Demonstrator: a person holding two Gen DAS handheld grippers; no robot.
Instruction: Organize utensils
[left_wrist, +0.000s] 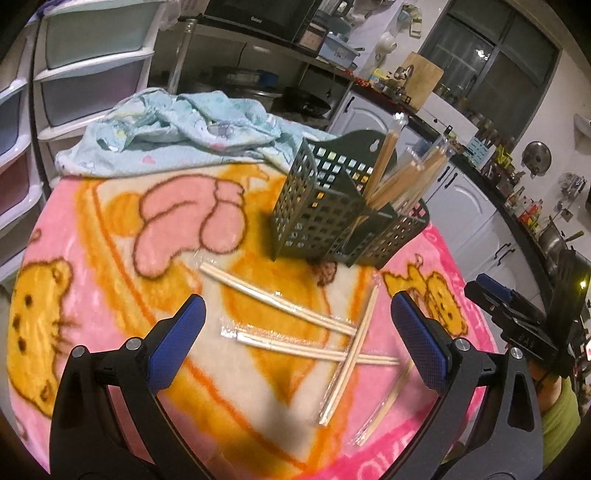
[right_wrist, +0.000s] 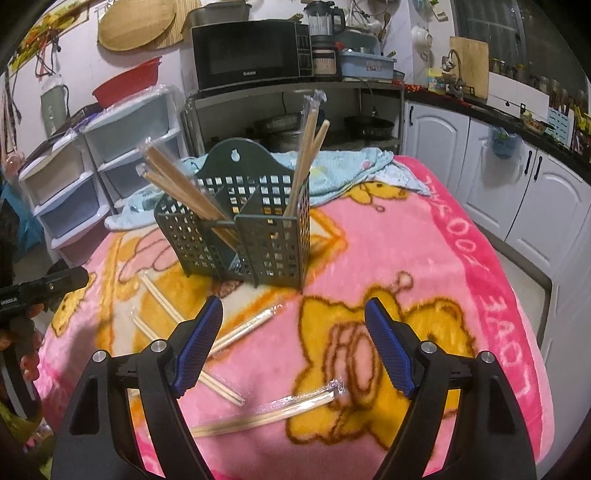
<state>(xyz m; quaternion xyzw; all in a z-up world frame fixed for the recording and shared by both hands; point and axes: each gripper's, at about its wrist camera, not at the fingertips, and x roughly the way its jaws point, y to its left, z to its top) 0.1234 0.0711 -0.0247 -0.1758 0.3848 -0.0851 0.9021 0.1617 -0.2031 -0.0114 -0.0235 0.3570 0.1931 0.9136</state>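
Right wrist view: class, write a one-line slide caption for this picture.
Open right gripper above wrapped chopsticks on a pink blanket, facing a dark green utensil holder.

Five loose chopstick packs (left_wrist: 280, 301), one caddy (left_wrist: 332, 218)

Right gripper (right_wrist: 293, 332) hung wide apart, empty, over pink blanket (right_wrist: 424, 258). Green utensil caddy (right_wrist: 236, 229) stood far-center holding wrapped chopsticks. Near gripper lay wrapped chopsticks pair (right_wrist: 273, 410); more loose chopsticks (right_wrist: 159, 295) left.
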